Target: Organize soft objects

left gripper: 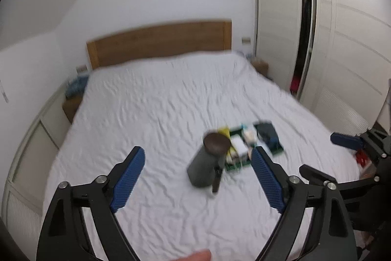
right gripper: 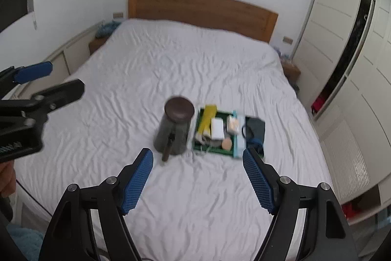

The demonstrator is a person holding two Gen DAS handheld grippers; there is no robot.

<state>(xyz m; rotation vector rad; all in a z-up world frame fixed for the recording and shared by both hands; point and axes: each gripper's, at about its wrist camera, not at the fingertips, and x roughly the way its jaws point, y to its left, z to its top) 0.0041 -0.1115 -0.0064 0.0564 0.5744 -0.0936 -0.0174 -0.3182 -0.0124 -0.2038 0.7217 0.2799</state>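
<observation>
A wrinkled white bed (left gripper: 158,102) (right gripper: 195,65) carries a dark grey cylindrical container (left gripper: 205,168) (right gripper: 173,131) with a brown lid and a side handle. Right of it lies a green tray (left gripper: 276,153) (right gripper: 196,141) with a yellow roll (right gripper: 207,119), a white block (right gripper: 217,129) and other small items. A dark blue folded cloth (left gripper: 267,132) (right gripper: 256,129) lies at the tray's right side. My left gripper (left gripper: 197,151) hangs open and empty above the bed, short of the container. My right gripper (right gripper: 196,151) is also open and empty, short of the tray.
A wooden headboard (left gripper: 158,40) (right gripper: 202,9) stands at the far end. White wardrobe doors (left gripper: 342,40) (right gripper: 342,28) line the right side. Low nightstands (left gripper: 72,107) (right gripper: 290,70) flank the bed. A hand (left gripper: 195,257) shows at the bottom edge. Something light blue and fluffy (right gripper: 22,243) lies lower left.
</observation>
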